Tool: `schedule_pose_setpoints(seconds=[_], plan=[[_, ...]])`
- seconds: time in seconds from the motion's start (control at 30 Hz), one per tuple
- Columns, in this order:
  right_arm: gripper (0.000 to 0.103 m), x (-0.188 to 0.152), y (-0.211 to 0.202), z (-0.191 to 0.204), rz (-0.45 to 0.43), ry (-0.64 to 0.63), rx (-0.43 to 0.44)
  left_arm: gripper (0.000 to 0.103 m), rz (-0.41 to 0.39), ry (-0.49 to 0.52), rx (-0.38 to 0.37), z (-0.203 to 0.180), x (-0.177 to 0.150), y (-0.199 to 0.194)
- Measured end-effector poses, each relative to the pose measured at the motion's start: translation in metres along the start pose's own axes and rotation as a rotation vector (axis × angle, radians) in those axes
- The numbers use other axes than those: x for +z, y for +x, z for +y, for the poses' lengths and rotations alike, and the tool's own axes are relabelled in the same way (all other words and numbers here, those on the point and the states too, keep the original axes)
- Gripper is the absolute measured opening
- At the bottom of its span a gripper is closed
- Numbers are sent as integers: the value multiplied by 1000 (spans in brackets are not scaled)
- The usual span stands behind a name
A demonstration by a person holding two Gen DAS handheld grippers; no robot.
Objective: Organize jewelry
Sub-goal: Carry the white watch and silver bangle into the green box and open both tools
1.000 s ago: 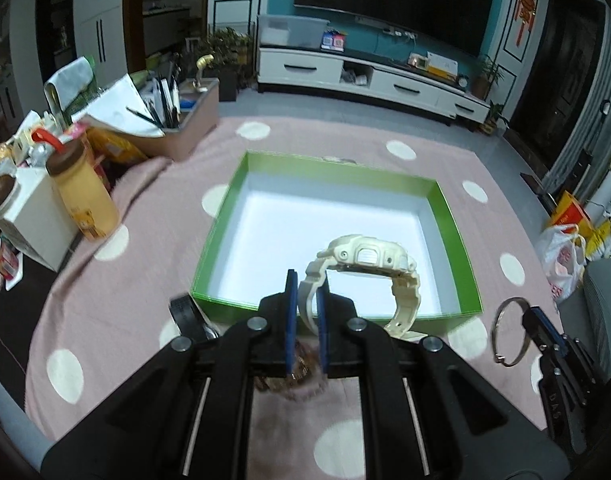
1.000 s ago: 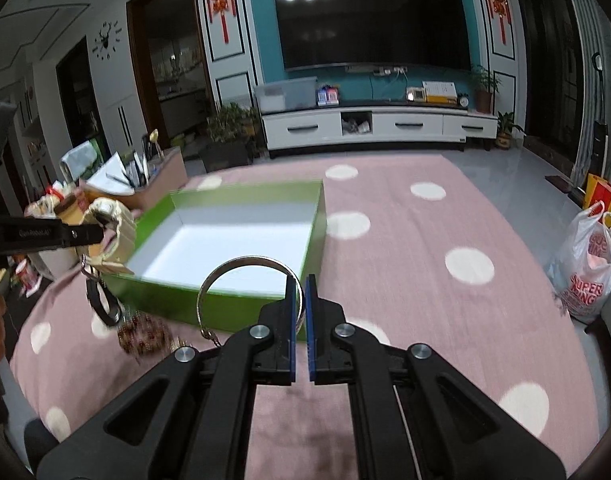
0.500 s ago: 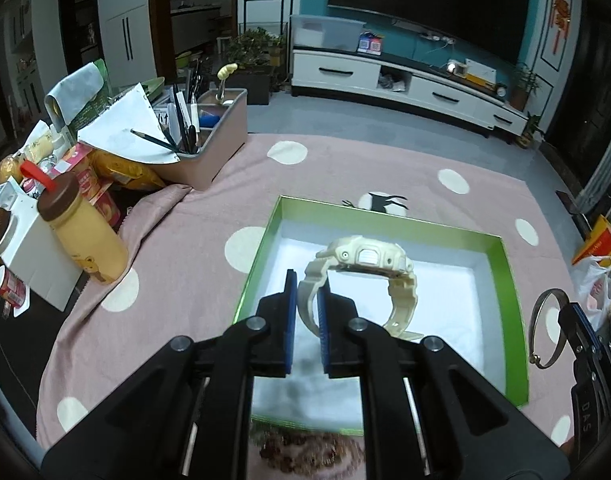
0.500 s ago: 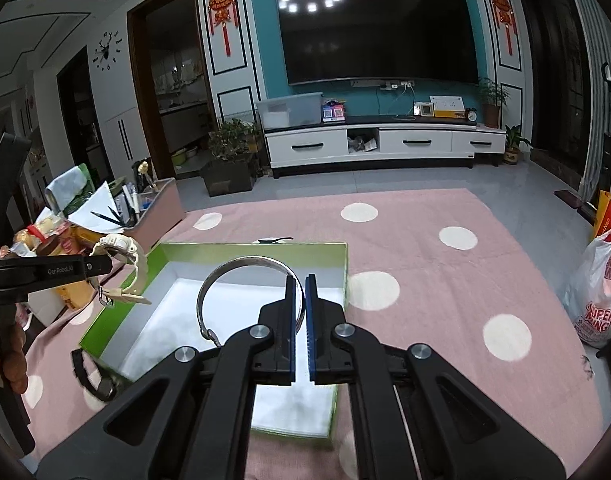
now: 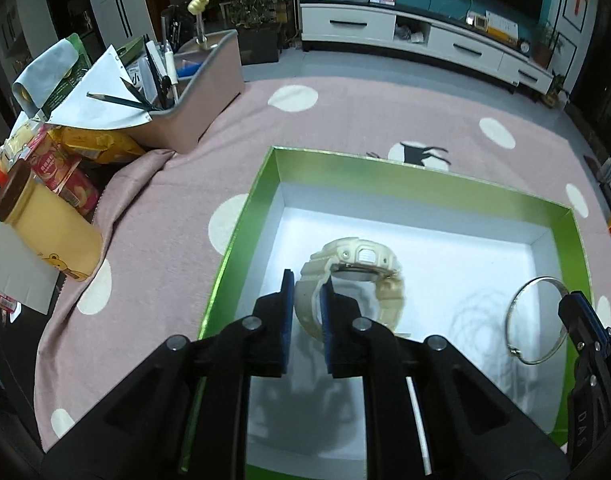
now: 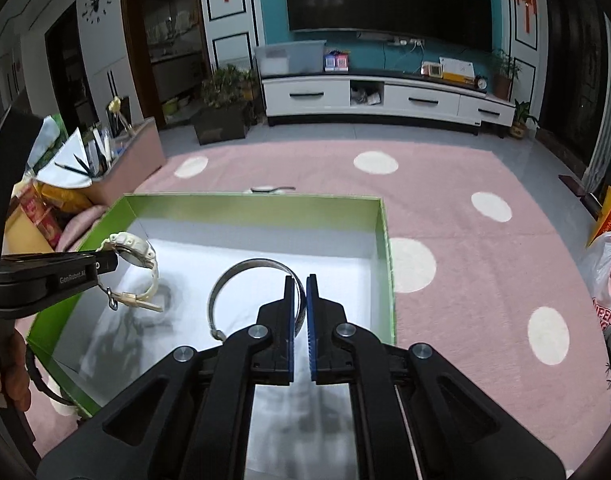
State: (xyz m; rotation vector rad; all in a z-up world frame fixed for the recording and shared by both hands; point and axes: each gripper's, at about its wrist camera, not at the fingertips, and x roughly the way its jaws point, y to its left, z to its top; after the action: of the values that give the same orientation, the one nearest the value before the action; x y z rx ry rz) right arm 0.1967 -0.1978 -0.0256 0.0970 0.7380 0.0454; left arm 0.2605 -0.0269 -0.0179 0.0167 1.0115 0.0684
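A cream wristwatch (image 5: 361, 260) hangs by its strap between the pads of my left gripper (image 5: 307, 300), just above the white floor of the green box (image 5: 241, 236). The left jaws are opening, but the strap still fills the gap and the watch (image 6: 133, 252) stays off the floor over its shadow. My right gripper (image 6: 300, 292) is shut on a thin silver bangle (image 6: 245, 264), held over the box's (image 6: 385, 248) right half. In the left wrist view the bangle (image 5: 510, 316) and right gripper (image 5: 573, 308) show at the right edge.
The box lies on a pink cloth with white dots (image 5: 177, 216). A pink organiser with pens (image 5: 201, 92), a yellow bottle (image 5: 45, 232) and snack packets crowd the left side. A plastic bag (image 6: 609, 280) sits far right. A person's hand (image 6: 5, 372) holds the left gripper.
Both grippers moved forward from the near rim to over the box interior and sank lower, carrying the watch and the bangle. The left pads stand slightly wider.
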Motion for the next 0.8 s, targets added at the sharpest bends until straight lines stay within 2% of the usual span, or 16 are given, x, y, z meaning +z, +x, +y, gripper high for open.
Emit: schedule_pose_setpoints(seconds=[0.13, 0.3, 0.4, 0.5, 0.53, 0.57, 0.6, 0.63, 0.73, 0.8], plan=[[7, -3, 8, -4, 32, 18, -3, 15, 28, 18, 13, -8, -2, 10], [7, -3, 5, -9, 22, 36, -7, 15, 30, 32, 39, -12, -2, 9], [10, -1, 0, -11, 12, 44, 1, 20, 17, 55, 45, -18, -2, 3], [13, 0, -3, -11, 3, 49, 2, 20, -10, 73, 50, -24, -1, -5], [18, 0, -4, -12, 0, 52, 2, 21, -19, 79, 48, -26, -1, -8], [28, 0, -6, -13, -4, 59, 1, 26, -26, 83, 47, -27, -1, -11], [33, 0, -8, -14, -11, 66, -1, 33, -33, 86, 46, -28, -1, -13], [39, 1, -10, -14, -18, 68, -4, 36, -39, 88, 46, -28, 0, -15], [41, 4, -17, -16, -37, 69, -13, 43, -57, 88, 46, -28, 1, -21], [47, 6, -23, -17, -56, 74, -16, 50, -60, 81, 40, -27, 2, -23]])
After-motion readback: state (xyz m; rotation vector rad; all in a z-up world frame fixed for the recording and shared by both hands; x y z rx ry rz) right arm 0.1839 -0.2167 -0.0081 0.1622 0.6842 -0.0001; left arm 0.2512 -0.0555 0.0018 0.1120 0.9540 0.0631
